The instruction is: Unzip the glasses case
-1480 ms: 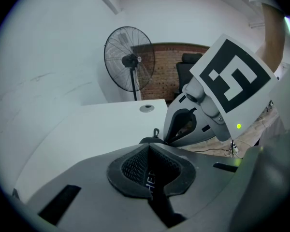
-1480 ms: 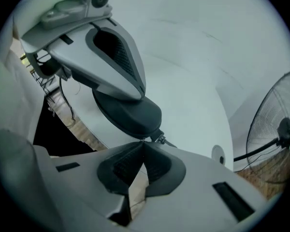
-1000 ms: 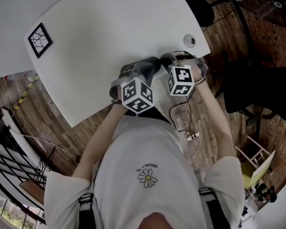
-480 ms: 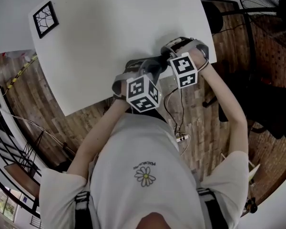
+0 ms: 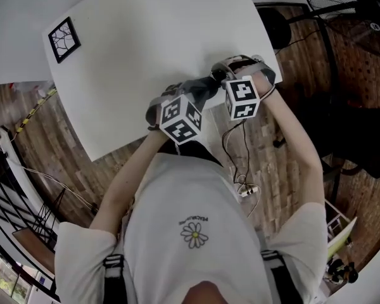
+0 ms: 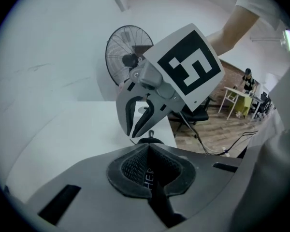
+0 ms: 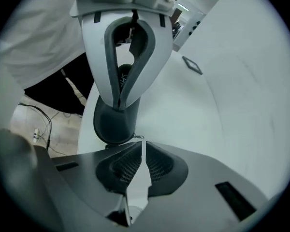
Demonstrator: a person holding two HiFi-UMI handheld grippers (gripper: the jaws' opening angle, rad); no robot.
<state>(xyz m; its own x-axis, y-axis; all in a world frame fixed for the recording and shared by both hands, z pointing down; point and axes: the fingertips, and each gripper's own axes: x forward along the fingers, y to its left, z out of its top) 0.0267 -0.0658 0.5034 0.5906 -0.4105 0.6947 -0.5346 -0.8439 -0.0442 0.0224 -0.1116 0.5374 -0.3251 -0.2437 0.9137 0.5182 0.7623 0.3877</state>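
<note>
Little seems done yet; the glasses case [image 7: 115, 124], a smooth, rounded dark-grey shell, looks closed, at the near edge of the matte white desk [image 5: 145, 37]; left tongs [image 6: 147, 149] clenched on it; right tongs [image 7: 139, 144] squeezed together at its end, zip pull too small to confirm.

Right gripper [image 7: 141, 145] jaws nearly together; just beyond their tips, the left gripper [image 7: 120, 102] clamps the dark glasses case [image 7: 114, 127] above the white tabletop [image 7: 208, 105].
</note>
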